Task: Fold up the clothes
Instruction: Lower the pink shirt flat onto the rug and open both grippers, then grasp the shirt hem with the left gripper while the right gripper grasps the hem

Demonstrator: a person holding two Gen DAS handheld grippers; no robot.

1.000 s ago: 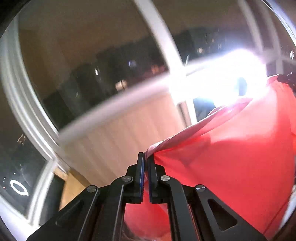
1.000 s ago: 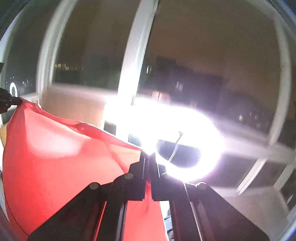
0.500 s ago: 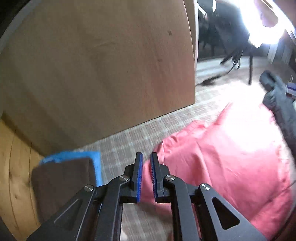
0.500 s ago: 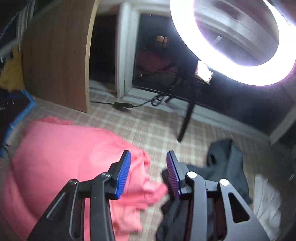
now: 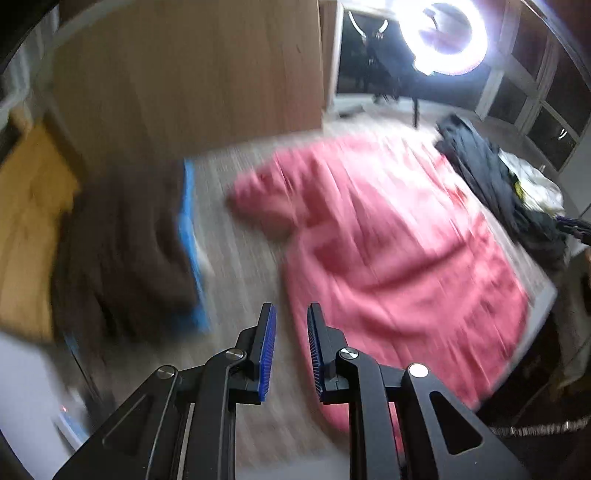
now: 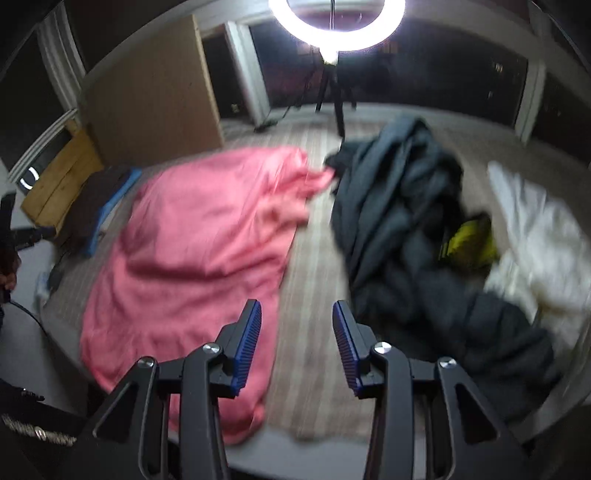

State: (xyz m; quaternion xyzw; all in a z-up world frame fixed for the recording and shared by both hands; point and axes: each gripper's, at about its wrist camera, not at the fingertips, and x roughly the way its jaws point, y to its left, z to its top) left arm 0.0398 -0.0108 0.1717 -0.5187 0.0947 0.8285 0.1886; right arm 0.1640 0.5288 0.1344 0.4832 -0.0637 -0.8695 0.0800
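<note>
The pink garment [image 5: 399, 251] lies spread and rumpled on the checked bed cover [image 5: 240, 266], one sleeve pointing left. My left gripper [image 5: 291, 308] hangs over the bare cover just left of the garment's near edge. Its jaws are opening and nothing is between them. In the right wrist view the same pink garment [image 6: 199, 251] fills the left half. My right gripper [image 6: 297, 304] is open and empty above the strip of cover between the pink garment's right edge and a dark pile.
A heap of dark clothes [image 6: 399, 206] lies right of the pink garment, with a yellow item [image 6: 472, 240] and a white cloth [image 6: 535, 236] beyond. A folded brown cloth on blue fabric [image 5: 125, 251] sits left. A wooden board [image 5: 192, 74] and ring light [image 6: 336, 26] stand behind.
A second ago both grippers were shut on the pink garment, held up before the window. They let go, the garment dropped flat onto the bed, and both grippers swung down with their jaws parted.
</note>
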